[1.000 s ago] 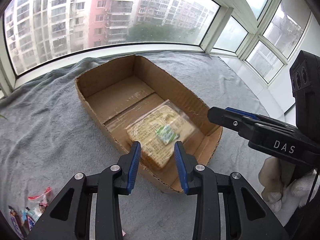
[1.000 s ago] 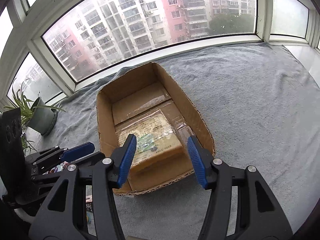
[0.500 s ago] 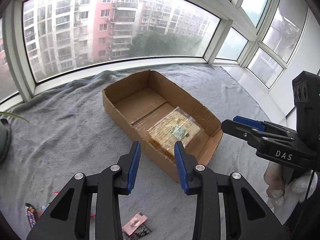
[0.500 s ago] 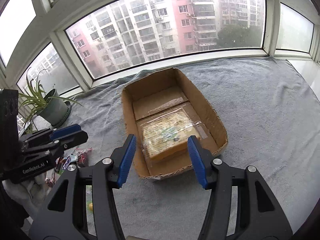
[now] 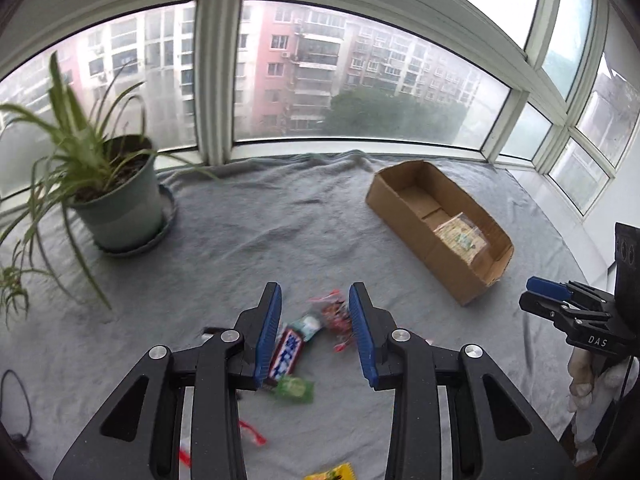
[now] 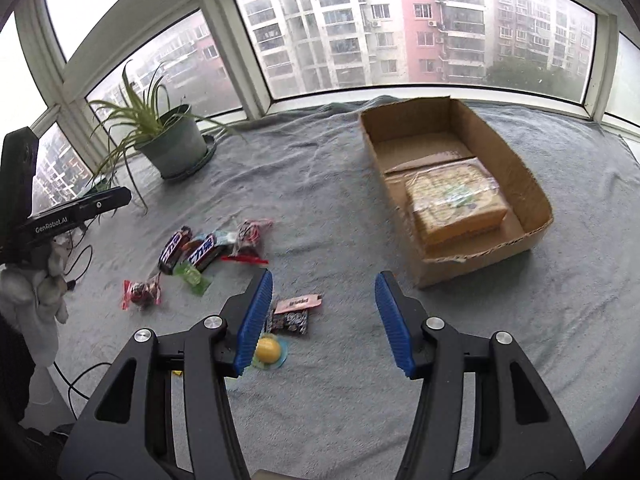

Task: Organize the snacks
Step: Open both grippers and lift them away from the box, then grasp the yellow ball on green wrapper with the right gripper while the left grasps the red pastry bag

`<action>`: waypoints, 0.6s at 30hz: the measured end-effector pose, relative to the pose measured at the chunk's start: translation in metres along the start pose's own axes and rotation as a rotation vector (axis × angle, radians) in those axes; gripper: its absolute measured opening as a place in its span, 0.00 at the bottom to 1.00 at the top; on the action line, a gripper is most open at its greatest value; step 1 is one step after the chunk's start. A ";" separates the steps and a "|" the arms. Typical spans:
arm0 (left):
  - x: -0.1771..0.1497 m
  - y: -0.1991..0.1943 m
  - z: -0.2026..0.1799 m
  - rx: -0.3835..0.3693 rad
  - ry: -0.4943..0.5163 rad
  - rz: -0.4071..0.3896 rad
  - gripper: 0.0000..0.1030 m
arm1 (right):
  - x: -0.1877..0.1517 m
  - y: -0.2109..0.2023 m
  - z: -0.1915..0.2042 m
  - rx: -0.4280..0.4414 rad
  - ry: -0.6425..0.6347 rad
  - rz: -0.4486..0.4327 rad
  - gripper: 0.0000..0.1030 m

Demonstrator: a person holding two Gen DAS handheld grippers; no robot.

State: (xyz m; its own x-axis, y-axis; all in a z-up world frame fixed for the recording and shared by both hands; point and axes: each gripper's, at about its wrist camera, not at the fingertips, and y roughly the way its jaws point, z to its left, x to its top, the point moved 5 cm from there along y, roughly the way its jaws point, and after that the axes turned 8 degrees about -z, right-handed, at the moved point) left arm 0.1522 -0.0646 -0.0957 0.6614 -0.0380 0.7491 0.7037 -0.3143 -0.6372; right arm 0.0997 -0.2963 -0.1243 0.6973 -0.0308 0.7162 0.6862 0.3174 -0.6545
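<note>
**A:** So, how far along are you? Your box holds one wrapped cracker pack, lying flat toward the near end. That is the only snack stowed as far as I can see, and the far half of the box floor is bare.

**B:** And what is left for you?

**A:** Most of it, I judge. On the grey blanket well left of the box lies a loose cluster: two dark bars, a green candy, a red-wrapped sweet, a clear packet with red bits. Nearer your right tongs sit a pink sachet, a dark printed sachet and a round yellow candy.

**B:** Are you holding anything?

**A:** No. Your right tongs stand wide apart with nothing between them, hovering over blanket between the sachets and the box. Your left tongs are parted too, a little narrower, empty, poised above a bar and the red packet. The picture is blurred there, so I cannot tell how close to the snacks they are.

**B:** Next for you?

**A:** Likely the bar under your left tongs. The plant stands clear of all this.
</note>
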 end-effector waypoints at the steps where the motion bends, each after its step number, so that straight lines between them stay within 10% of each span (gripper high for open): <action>1: -0.007 -0.004 0.011 0.017 -0.013 0.006 0.33 | -0.007 0.003 0.006 0.007 -0.009 0.015 0.54; 18: -0.130 -0.012 0.082 0.156 -0.090 0.117 0.33 | -0.082 0.053 0.046 -0.012 -0.042 0.105 0.44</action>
State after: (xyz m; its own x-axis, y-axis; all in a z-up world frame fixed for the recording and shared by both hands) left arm 0.0792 0.0224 -0.2004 0.7565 0.0216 0.6537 0.6478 -0.1623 -0.7443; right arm 0.0691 -0.2331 -0.2060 0.7562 0.0414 0.6531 0.6127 0.3057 -0.7288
